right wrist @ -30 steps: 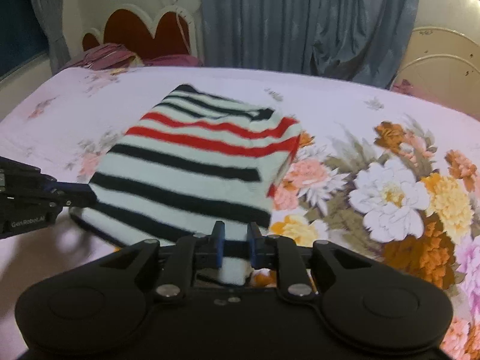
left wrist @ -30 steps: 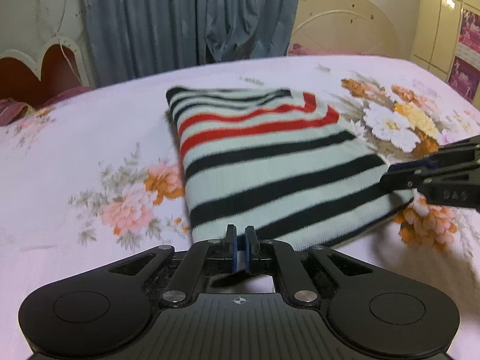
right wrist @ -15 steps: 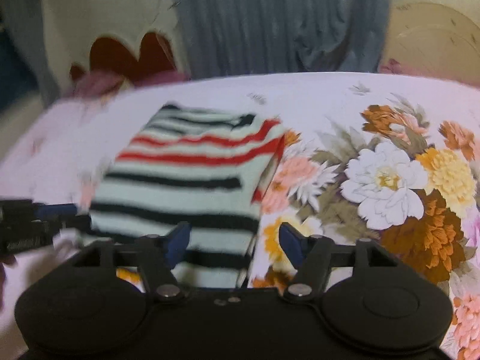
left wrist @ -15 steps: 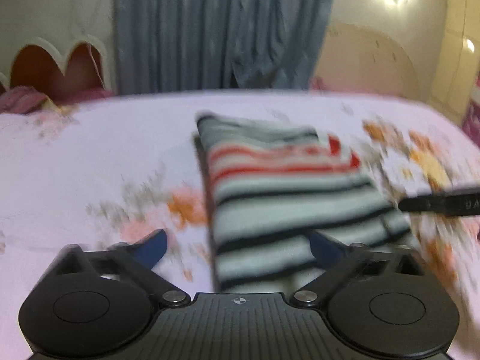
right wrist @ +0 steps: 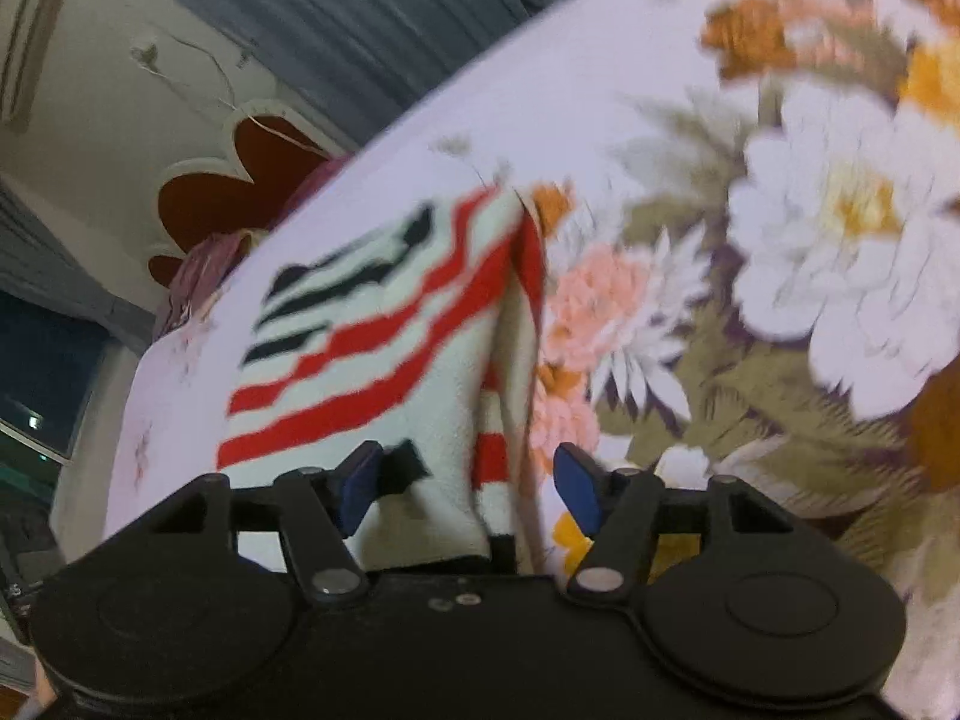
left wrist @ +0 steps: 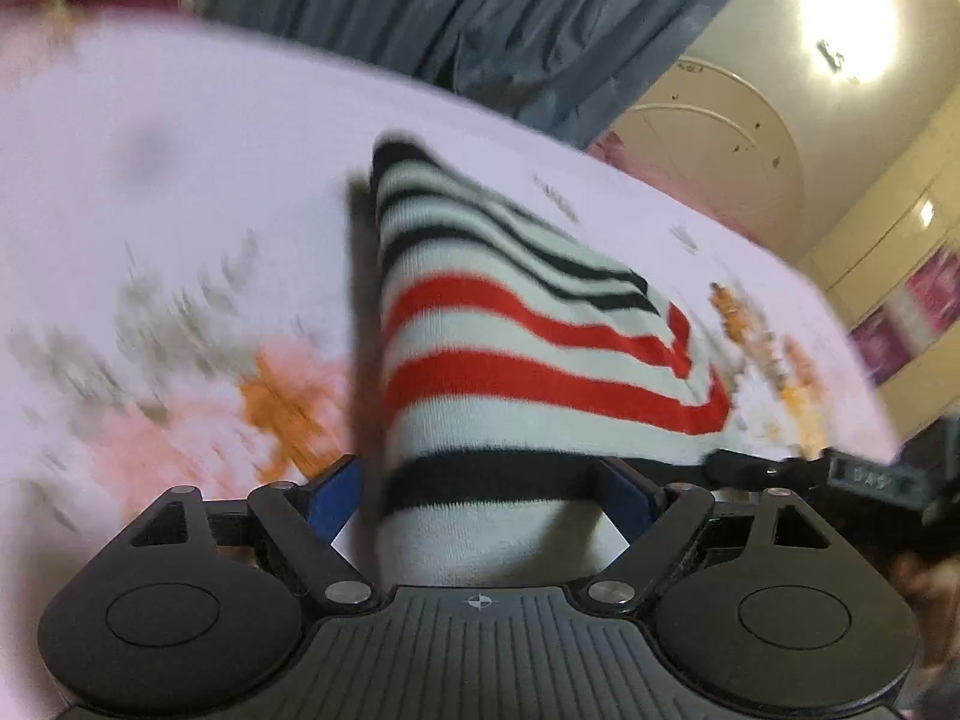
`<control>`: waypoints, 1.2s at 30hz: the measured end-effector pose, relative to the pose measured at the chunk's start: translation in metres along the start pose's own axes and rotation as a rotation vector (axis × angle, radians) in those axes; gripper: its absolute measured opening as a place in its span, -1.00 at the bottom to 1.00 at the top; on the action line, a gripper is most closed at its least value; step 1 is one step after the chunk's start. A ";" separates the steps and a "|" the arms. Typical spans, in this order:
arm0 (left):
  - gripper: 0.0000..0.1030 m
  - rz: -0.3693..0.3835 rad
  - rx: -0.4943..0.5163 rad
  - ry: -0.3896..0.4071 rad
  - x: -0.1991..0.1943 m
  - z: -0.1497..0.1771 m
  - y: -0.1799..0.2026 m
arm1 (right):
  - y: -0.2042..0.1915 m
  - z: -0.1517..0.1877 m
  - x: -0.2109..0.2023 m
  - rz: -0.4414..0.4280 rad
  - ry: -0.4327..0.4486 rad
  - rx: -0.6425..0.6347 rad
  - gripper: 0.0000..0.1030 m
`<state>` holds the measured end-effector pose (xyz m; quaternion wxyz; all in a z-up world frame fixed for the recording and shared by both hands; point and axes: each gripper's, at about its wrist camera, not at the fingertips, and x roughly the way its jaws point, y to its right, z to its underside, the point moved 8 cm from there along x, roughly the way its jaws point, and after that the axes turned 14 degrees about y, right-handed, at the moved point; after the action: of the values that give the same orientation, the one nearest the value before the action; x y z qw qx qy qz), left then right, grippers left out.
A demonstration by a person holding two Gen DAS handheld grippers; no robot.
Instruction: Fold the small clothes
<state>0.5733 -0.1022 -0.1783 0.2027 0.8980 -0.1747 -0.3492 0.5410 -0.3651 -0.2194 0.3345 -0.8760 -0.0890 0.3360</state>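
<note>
A folded knit sweater (left wrist: 516,360) with white, black and red stripes lies on the floral bed sheet (left wrist: 180,180). My left gripper (left wrist: 480,495) is open, its blue pads either side of the sweater's near left corner. My right gripper (right wrist: 468,489) is open around the near right corner of the sweater (right wrist: 384,354). The right gripper also shows in the left wrist view (left wrist: 840,471) at the sweater's right edge. Both views are tilted and blurred.
The bed sheet (right wrist: 780,240) carries large flower prints to the right of the sweater. A scalloped headboard (right wrist: 240,192) and grey-blue curtains (left wrist: 480,30) stand behind the bed. A cream wardrobe (left wrist: 900,252) is at the far right.
Both grippers were shut on the sweater's near edge, then let go and opened. They have since moved in low over the near corners, and both views have tilted.
</note>
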 end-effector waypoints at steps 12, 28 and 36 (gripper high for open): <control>-0.05 -0.005 0.163 0.003 0.008 -0.001 0.026 | -0.038 0.003 0.013 0.032 0.004 -0.206 -0.31; -0.08 -0.141 0.360 0.041 -0.004 0.001 0.059 | -0.054 0.014 0.001 0.097 0.053 -0.378 -0.39; -0.10 -0.130 0.388 0.079 -0.039 -0.008 0.066 | -0.080 0.014 -0.017 0.076 0.092 -0.441 -0.41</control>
<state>0.5406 -0.1387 -0.1187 0.0096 0.9426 -0.1722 -0.2858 0.5241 -0.3037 -0.1666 0.1259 -0.9449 -0.1119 0.2806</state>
